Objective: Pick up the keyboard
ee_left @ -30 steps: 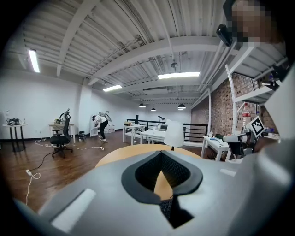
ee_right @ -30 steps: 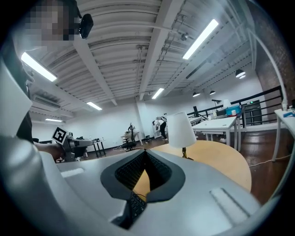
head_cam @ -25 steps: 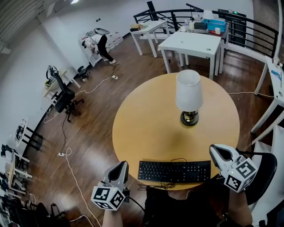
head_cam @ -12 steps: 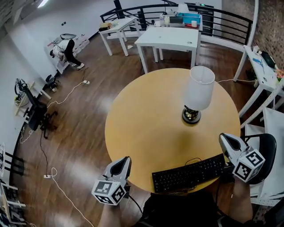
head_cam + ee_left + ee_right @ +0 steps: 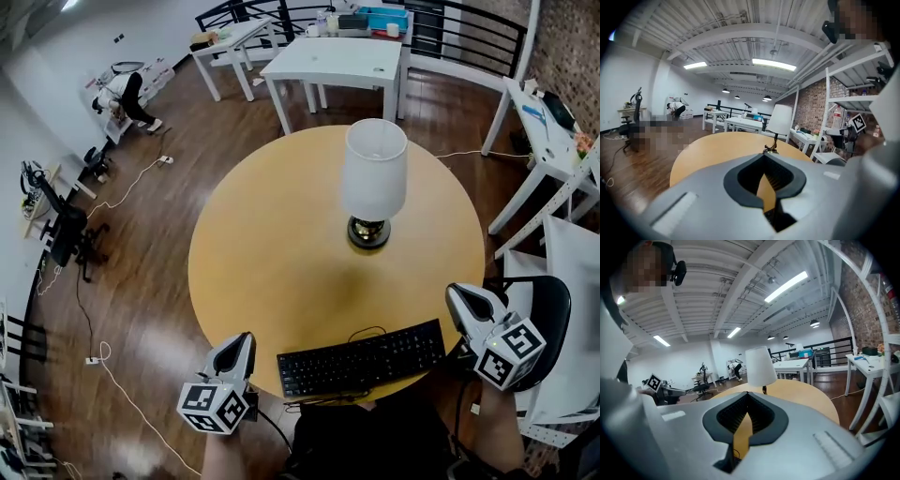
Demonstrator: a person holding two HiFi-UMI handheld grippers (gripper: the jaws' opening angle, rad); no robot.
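The black keyboard (image 5: 361, 359) lies on the near edge of the round wooden table (image 5: 272, 244), its cable looped behind it. My left gripper (image 5: 246, 339) is off the table's rim, left of the keyboard's left end and apart from it, shut and empty. My right gripper (image 5: 461, 294) sits just past the keyboard's right end, also shut with nothing in it. In the left gripper view the jaws (image 5: 764, 157) meet with tabletop showing through the gap. In the right gripper view the jaws (image 5: 747, 394) meet the same way. The keyboard is hidden behind the jaws in both gripper views.
A lamp with a white shade (image 5: 374, 171) and brass base (image 5: 368, 232) stands behind the keyboard, right of centre. A black chair (image 5: 551, 323) is by my right arm. White tables (image 5: 342, 58) stand farther back, and cables run over the wooden floor (image 5: 122, 281).
The head view has swung, so the table sits more to the left. My left gripper has come down and forward beside the table's edge. The keyboard still lies on the table.
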